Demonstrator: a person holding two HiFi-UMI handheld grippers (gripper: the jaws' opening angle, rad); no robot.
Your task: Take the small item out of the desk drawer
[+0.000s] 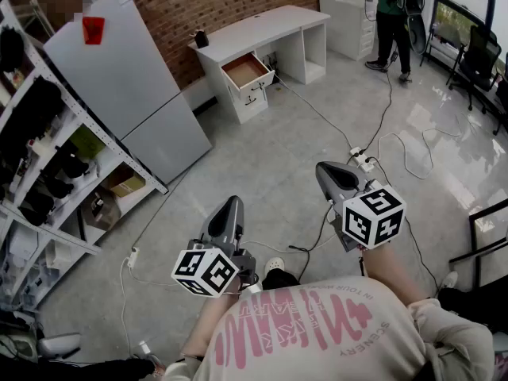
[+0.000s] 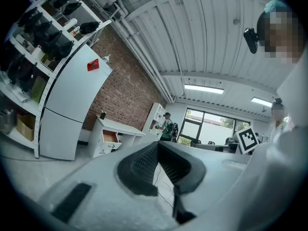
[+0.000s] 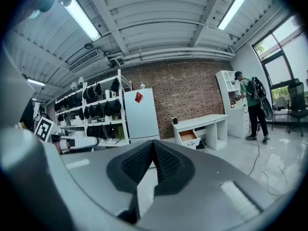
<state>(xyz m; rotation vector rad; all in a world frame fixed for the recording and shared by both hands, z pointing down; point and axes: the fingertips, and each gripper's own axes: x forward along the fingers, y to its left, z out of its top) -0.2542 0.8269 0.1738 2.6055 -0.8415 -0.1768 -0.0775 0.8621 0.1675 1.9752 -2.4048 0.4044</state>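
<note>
I hold both grippers well short of the white desk. The left gripper has its 2 jaws pressed together with nothing between them. The right gripper has its 2 jaws also meeting, empty. Across the floor the desk drawer stands open. From here I cannot make out the small item inside it.

Red brick back wall. Pale grey glossy floor crossed by trailing cables. White fridge beside open metal shelving at left; white bench against the brick. Large windows at right, black office chairs nearby. Ribbed white ceiling with strip lights.
</note>
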